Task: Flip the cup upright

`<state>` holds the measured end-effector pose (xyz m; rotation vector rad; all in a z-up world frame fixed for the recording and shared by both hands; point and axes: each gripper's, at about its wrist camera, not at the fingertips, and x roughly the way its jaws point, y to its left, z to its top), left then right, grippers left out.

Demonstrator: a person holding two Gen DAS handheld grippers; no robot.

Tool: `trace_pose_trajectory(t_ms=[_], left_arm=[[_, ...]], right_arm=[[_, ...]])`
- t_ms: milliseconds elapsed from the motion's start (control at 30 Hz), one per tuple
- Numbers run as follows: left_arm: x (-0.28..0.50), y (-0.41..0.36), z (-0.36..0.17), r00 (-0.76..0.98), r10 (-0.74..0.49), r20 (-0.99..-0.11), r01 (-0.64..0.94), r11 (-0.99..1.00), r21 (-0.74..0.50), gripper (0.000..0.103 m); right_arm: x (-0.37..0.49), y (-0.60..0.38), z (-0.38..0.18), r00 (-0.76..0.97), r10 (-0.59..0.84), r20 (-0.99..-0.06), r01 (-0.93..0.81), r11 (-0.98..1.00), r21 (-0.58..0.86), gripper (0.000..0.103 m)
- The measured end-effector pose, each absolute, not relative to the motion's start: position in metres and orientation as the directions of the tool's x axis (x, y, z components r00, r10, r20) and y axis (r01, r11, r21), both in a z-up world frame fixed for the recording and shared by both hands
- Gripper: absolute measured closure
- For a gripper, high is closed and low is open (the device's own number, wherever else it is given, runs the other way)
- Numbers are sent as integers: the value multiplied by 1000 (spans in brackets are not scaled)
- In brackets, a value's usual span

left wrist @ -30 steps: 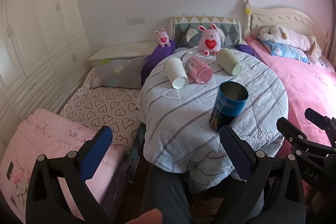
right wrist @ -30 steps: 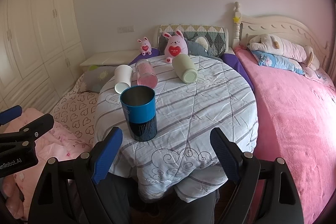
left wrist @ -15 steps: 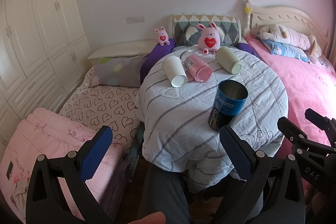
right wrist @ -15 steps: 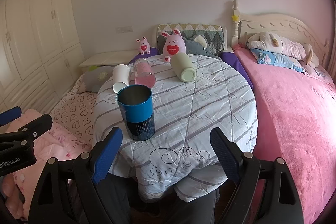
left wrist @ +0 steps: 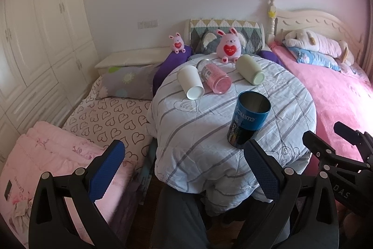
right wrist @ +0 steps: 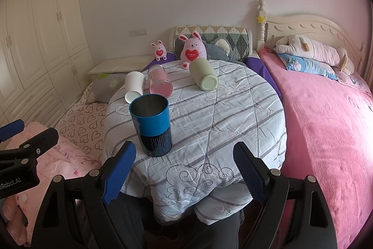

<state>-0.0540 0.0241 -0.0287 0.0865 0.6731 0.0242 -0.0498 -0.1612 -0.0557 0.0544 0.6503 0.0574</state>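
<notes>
We are in a bedroom, in front of a round table (right wrist: 233, 113) covered with a striped blue-grey quilt, with a pink bed (right wrist: 326, 120) on its right side. On the table the blue cup (right wrist: 151, 124) stands upright, mouth up, near the front edge. Three other cups lie on their sides at the far part: a white cup (left wrist: 190, 82), a pink cup (left wrist: 215, 78) just beside it, and a pale green cup (left wrist: 249, 69) a little apart to the right.

Our left gripper (left wrist: 184, 174) and right gripper (right wrist: 184, 174) both hang before the table edge with their jaws spread wide and nothing between them. No cup is touched.

We judge that one cup is already done and the next one is not yet chosen. The next move probably calls for reaching over the blue cup without knocking it, then closing on the side of a lying cup and turning it so the mouth looks up. The soft quilt may let a cup tip.
</notes>
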Motion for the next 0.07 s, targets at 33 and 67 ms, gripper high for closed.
trace_pose_trajectory(t_ms=[33, 67], left_arm=[[-53, 24, -29, 781, 46, -622, 10, 996, 87, 0], [-53, 23, -28, 781, 44, -624, 12, 996, 86, 0]], right_arm=[[-50, -161, -56, 795, 71, -603, -37, 997, 69, 16], [-50, -161, -56, 795, 71, -603, -36, 997, 69, 16]])
